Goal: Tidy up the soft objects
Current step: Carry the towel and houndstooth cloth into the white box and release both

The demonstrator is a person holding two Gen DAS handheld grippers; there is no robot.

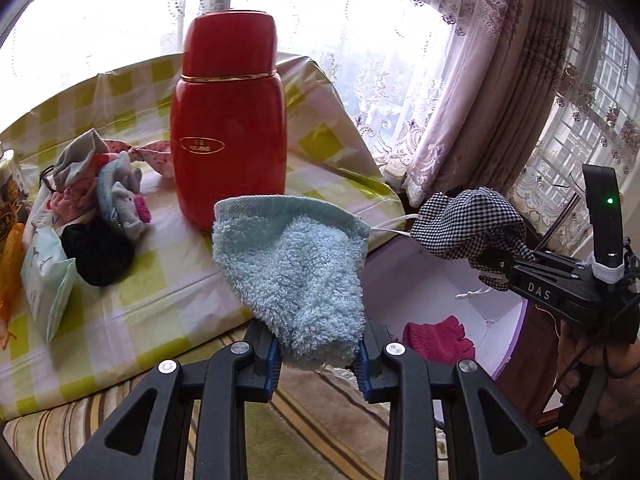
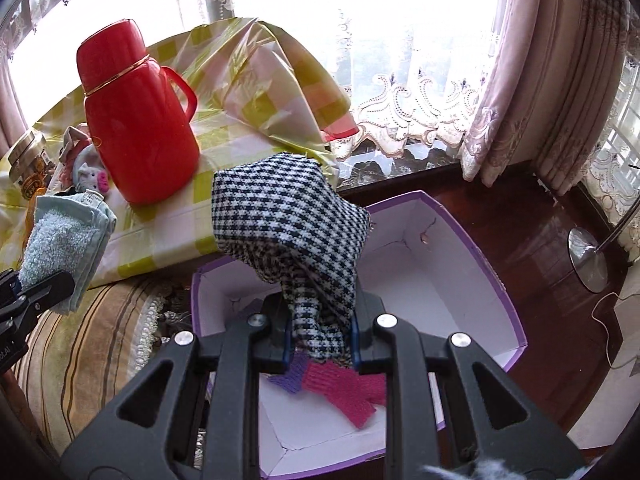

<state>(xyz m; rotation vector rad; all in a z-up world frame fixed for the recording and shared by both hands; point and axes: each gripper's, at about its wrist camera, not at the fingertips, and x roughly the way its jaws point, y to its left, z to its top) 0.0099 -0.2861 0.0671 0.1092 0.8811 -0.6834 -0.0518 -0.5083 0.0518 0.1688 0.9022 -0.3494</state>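
Observation:
My left gripper (image 1: 320, 354) is shut on a fluffy light blue cloth (image 1: 292, 268), held up beyond the table's front edge. In the right wrist view the same blue cloth (image 2: 60, 240) shows at the far left. My right gripper (image 2: 320, 344) is shut on a black-and-white houndstooth cloth (image 2: 288, 224), which hangs over a purple-rimmed white box (image 2: 432, 280). From the left wrist view that houndstooth cloth (image 1: 468, 224) and the right gripper (image 1: 496, 268) sit at the right. A pink knit glove (image 2: 344, 392) lies in the box. A pile of small soft items (image 1: 100, 200) rests on the table.
A tall red thermos (image 1: 230, 128) stands on the yellow-checked tablecloth (image 1: 160, 280). A tin (image 2: 28, 164) and a pale packet (image 1: 46, 276) sit at the table's left. Striped cushions (image 2: 92, 344) lie below the table. A lamp base (image 2: 588, 260) stands on the dark floor; lace curtains hang behind.

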